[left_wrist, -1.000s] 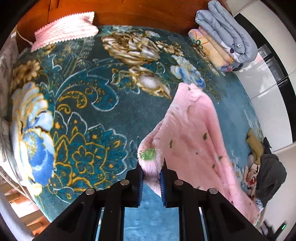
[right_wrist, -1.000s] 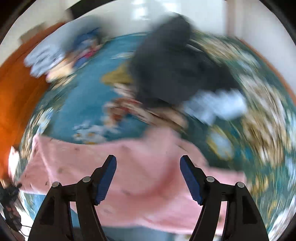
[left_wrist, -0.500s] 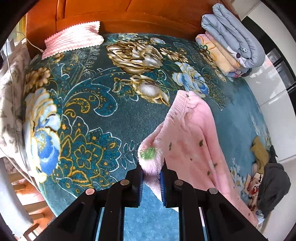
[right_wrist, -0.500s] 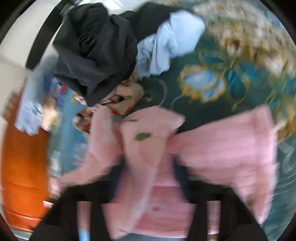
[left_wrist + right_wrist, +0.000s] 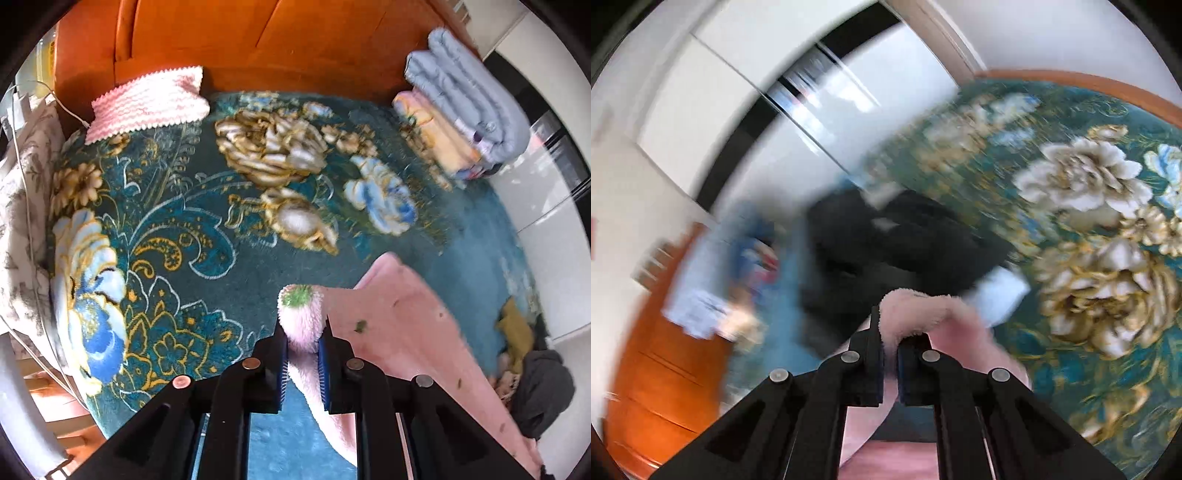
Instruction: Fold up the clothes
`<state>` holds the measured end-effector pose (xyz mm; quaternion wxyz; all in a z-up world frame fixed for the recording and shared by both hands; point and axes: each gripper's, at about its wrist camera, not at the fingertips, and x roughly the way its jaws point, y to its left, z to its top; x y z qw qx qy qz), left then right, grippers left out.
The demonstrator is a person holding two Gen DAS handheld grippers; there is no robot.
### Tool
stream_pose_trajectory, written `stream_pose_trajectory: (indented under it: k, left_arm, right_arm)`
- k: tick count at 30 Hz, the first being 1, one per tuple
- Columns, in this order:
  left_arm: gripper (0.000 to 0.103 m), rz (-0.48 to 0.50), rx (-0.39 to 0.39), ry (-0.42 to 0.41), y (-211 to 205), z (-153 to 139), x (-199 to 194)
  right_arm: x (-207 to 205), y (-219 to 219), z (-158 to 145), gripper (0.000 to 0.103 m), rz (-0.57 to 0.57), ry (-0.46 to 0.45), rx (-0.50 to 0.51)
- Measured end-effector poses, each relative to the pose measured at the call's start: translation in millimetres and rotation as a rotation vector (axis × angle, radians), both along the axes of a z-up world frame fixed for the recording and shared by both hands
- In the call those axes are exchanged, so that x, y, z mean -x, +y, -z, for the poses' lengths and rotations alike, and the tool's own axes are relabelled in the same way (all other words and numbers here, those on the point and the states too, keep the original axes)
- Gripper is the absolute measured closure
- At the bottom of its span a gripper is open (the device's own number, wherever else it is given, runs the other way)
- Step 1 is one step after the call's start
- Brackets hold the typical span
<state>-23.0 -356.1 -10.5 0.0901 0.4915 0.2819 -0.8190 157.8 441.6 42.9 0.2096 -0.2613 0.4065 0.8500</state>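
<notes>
A fluffy pink garment (image 5: 399, 332) with small green specks lies over the teal flowered bedspread (image 5: 192, 229). My left gripper (image 5: 302, 349) is shut on one fuzzy edge of it, a tuft with a green mark sticking up between the pads. The cloth hangs from there down to the right. In the blurred right wrist view, my right gripper (image 5: 889, 341) is shut on another edge of the pink garment (image 5: 919, 314), which bulges over the fingertips and drapes below them.
A pile of dark clothes (image 5: 539, 387) with a mustard piece lies at the bed's right edge, and shows as dark clothes (image 5: 886, 243) beyond my right gripper. Folded blankets (image 5: 461, 107) and a pink knitted pillow (image 5: 147, 103) rest against the orange headboard (image 5: 295, 44). White wardrobe doors (image 5: 746, 110) stand behind.
My right gripper went from open above the pink garment to shut on its edge, then swung up and aside with it. The left gripper kept its grip and rose a little.
</notes>
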Motion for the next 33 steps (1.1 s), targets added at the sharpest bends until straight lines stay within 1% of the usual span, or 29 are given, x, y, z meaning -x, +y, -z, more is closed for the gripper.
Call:
stream_pose_trajectory:
  k: [2,3,4,6,7,8,9,10,12,15,17,18,20,22,24,26,27,28,29,30,31,33]
  left_arm:
    - [0.088,0.001,0.0,-0.032,2,13,3]
    - [0.088,0.001,-0.001,-0.047,3,20,5]
    - [0.088,-0.002,-0.01,-0.055,3,23,5]
    - [0.088,0.005,-0.01,-0.065,6,28,5]
    - [0.088,0.009,-0.014,-0.064,5,27,5]
    - [0.088,0.013,-0.018,-0.063,5,27,5]
    - [0.088,0.017,-0.021,-0.062,4,26,5]
    - [0.088,0.021,-0.025,-0.06,3,26,4]
    - [0.088,0.028,-0.034,-0.054,1,26,2]
    - [0.088,0.034,-0.042,-0.057,0,29,-2]
    - [0.088,0.023,-0.057,-0.059,-1,33,-5]
    - [0.088,0.017,-0.067,-0.06,-1,34,-7]
    - [0.088,0.014,-0.079,-0.058,1,33,-9]
    - [0.088,0.023,-0.083,-0.046,3,28,-10]
    - [0.088,0.032,-0.09,-0.035,5,23,-11]
    - [0.088,0.033,-0.106,-0.023,4,20,-14]
    - [0.088,0.032,-0.117,-0.017,4,18,-16]
    - [0.088,0.03,-0.126,-0.009,3,16,-18]
    - [0.088,0.025,-0.133,0.004,1,12,-22]
    - [0.088,0.018,-0.142,0.024,-2,8,-25]
    - [0.089,0.012,-0.151,0.045,-5,2,-29]
    - [0.089,0.023,-0.184,0.098,-12,-15,-32]
  right_arm:
    - [13,1,36,0.097,-0.027,-0.1,0.035]
    - [14,-5,52,0.096,-0.04,-0.138,0.037]
    - [12,-10,59,0.095,-0.048,-0.145,0.034]
    - [-2,-22,70,0.093,-0.061,-0.12,0.053]
    - [-7,-25,72,0.078,-0.063,-0.115,0.06]
    - [-16,-28,72,0.065,-0.062,-0.111,0.061]
    - [-26,-32,69,0.045,-0.067,-0.109,0.048]
    - [-37,-36,66,0.044,-0.071,-0.108,0.035]
    - [-58,-44,60,0.044,-0.08,-0.108,0.012]
    - [-102,-55,88,0.044,-0.092,-0.232,0.062]
    - [-124,-62,115,0.044,-0.086,-0.312,0.119]
    - [-137,-67,129,0.044,-0.065,-0.353,0.148]
    - [-157,-73,153,0.044,-0.007,-0.383,0.232]
    - [-168,-78,159,0.043,0.06,-0.308,0.29]
    - [-168,-80,161,0.044,0.109,-0.274,0.334]
    - [-161,-84,165,0.059,0.124,-0.255,0.41]
    - [-155,-87,167,0.074,0.114,-0.251,0.45]
    - [-150,-91,167,0.085,0.106,-0.252,0.472]
    - [-146,-95,166,0.086,0.098,-0.251,0.492]
    - [-145,-99,156,0.091,0.092,-0.214,0.49]
    - [-145,-102,145,0.092,0.086,-0.177,0.487]
    - [-152,-103,114,0.093,0.064,-0.086,0.449]
